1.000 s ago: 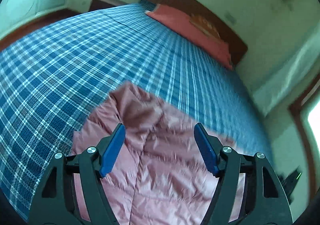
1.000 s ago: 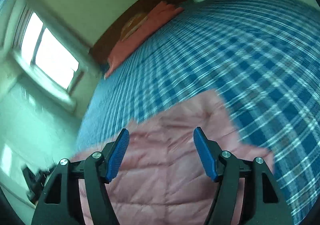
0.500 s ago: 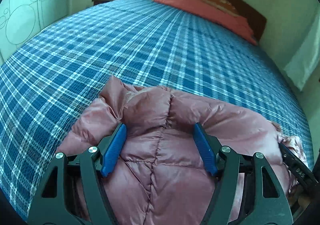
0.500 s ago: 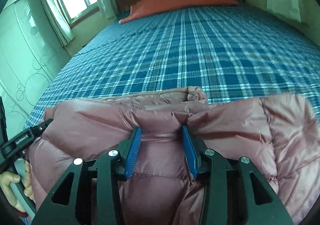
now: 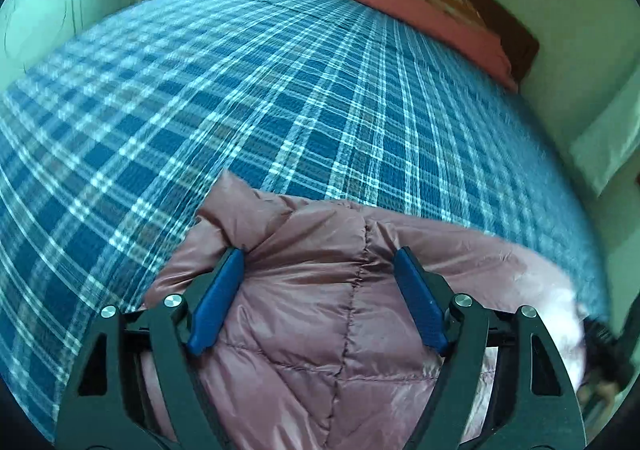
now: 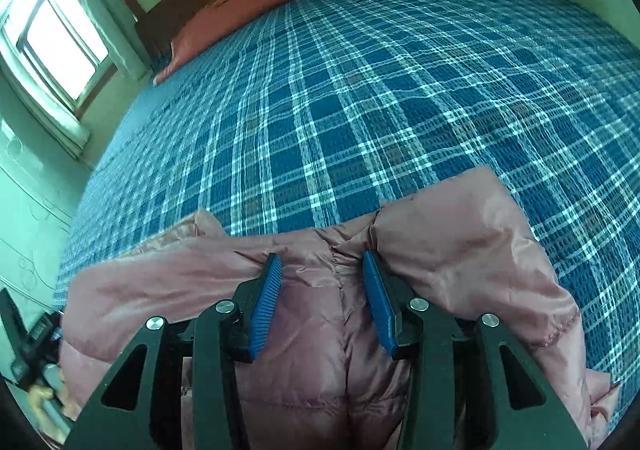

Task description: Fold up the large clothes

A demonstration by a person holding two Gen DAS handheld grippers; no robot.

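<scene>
The pink jacket (image 5: 328, 314) lay at the near edge of the bed (image 5: 240, 90). The right gripper (image 6: 320, 270) pinched a ridge of its fabric; the left gripper (image 5: 320, 266) stood wide, jacket bulging between its fingers without being clamped. A good fold probably needed both edges gripped and lifted level. Both grippers pointed toward the headboard.

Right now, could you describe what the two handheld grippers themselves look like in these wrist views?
Both look alike. The left gripper and right gripper have matte black arms with triangular cut-outs and round silver bolts at the joints. Each arm ends in a long, narrow blue pad; the right gripper's pads show fine ribbing. No cables, printed markings or sleeves are visible.
</scene>
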